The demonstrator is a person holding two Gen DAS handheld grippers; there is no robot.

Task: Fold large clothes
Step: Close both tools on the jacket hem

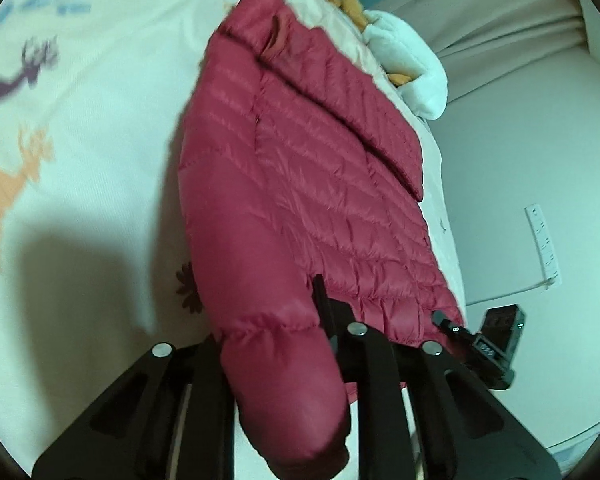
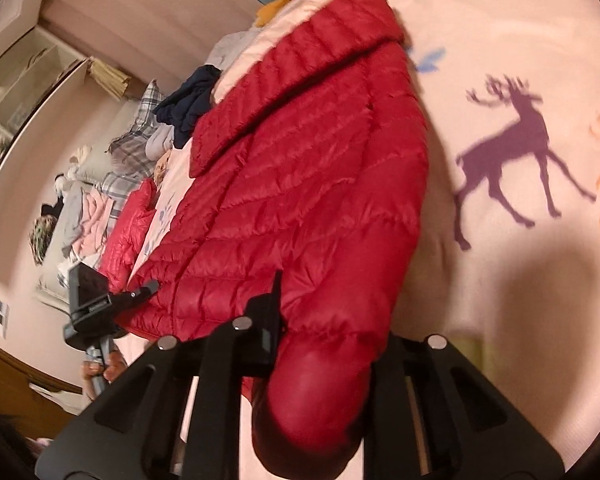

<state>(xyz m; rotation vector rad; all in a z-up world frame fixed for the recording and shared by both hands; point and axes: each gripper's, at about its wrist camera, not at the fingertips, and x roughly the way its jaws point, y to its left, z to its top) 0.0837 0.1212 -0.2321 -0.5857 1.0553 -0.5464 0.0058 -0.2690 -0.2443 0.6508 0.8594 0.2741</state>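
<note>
The left hand-held gripper is clamped on the red down jacket. The right hand-held gripper is clamped on it too. The jacket lies on the bed.

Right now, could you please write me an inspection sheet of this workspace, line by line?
Surface: bed cover, pale, printed with deer figures.
Job's things: red down jacket lies on the cover, partly folded; its near end bulges between both tools.
Clutter: pile of other clothes beyond the far edge of the bed; stuffed toy near the jacket's collar end.
Grippers: left tool and right tool are each shut on a padded fold of the jacket.
Cables: nothing seen.
Surroundings: power strip on the floor beside the bed; curtains and shelves at the room's edge, blurred.
</note>
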